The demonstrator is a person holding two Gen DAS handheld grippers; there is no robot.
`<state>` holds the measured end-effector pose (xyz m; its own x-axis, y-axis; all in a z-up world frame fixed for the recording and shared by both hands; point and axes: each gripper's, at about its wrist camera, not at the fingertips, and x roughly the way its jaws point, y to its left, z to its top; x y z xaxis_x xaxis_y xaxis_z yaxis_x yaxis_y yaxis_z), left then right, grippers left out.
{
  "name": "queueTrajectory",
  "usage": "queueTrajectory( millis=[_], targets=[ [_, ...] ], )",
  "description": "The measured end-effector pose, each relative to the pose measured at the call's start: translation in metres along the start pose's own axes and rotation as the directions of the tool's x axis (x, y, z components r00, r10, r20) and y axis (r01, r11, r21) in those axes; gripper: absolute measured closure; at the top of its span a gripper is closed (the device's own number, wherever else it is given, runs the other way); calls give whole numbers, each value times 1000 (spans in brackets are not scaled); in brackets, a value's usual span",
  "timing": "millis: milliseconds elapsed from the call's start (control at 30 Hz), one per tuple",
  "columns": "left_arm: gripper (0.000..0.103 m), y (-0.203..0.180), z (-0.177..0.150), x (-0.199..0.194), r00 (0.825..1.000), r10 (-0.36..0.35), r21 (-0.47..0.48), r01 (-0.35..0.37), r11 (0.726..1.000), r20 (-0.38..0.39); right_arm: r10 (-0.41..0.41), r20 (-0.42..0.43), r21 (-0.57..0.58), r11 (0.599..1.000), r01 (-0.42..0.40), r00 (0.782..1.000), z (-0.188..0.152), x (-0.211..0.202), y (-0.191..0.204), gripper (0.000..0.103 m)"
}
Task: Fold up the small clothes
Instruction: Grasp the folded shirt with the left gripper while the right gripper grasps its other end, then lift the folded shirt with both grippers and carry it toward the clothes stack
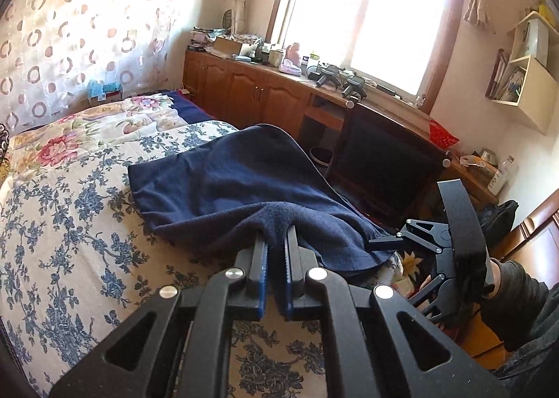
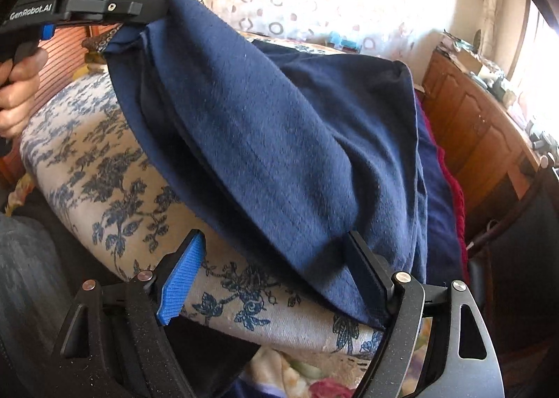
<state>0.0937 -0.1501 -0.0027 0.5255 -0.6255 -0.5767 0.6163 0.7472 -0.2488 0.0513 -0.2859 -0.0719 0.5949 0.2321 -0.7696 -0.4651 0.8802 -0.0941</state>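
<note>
On the bed [image 1: 70, 209] with the blue flower sheet lies the navy garment [image 1: 237, 185], and one corner of it is lifted off the sheet. Your left claw [image 1: 276, 240] is clenched on that lifted corner, so the cloth hangs from it down to the bed. Your right claw [image 2: 276, 258] is at the garment's near edge, close to the side of the bed; its jaws stand wide apart, and the cloth lies over one finger [image 2: 367, 268] without being pinched.
</note>
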Motion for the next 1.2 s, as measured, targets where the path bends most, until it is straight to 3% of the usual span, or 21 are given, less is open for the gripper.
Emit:
queueTrajectory(
  millis=[233,267,367,467,567,700,833,900,967,1033,1133,1167,1200],
  targets=[
    [99,8,4,-6,1000,-6,-18,6,1000,21,-76,20,43,996,76,997,-2,-2,-22,22],
    [99,10,6,-6,1000,-4,-20,5,1000,24,-80,20,45,996,80,997,0,-1,-26,33],
    [99,18,12,-5,1000,-8,-27,8,1000,31,-88,27,29,996,87,996,11,-1,-40,89],
    [99,30,19,-3,999,6,-44,-4,999,47,-119,106,24,993,117,987,41,-15,-57,93],
    [98,52,28,-2,997,32,-75,-27,997,65,-137,187,15,991,136,973,83,-23,-72,94],
    [96,79,41,9,995,86,-118,-80,990,54,-139,228,-29,988,149,964,137,-6,-82,95],
    [93,107,49,27,993,121,-146,-117,982,19,-118,208,-63,989,134,971,181,35,-93,95],
    [82,118,49,31,993,116,-155,-112,982,17,-95,184,-54,993,107,978,194,57,-102,95],
    [74,124,48,31,984,175,-138,-171,976,21,-86,143,-40,995,92,986,204,83,-112,95],
    [69,131,50,28,982,184,-142,-179,974,29,-76,122,-30,996,80,990,204,95,-116,94],
    [65,143,51,37,987,159,-164,-156,974,6,-100,106,-7,995,101,989,212,108,-124,66],
    [65,146,53,44,989,150,-164,-150,975,-12,-118,111,17,993,117,987,215,109,-130,51],
    [65,150,53,54,988,149,-163,-152,975,-30,-124,119,35,992,120,985,219,108,-137,45]
  ],
)
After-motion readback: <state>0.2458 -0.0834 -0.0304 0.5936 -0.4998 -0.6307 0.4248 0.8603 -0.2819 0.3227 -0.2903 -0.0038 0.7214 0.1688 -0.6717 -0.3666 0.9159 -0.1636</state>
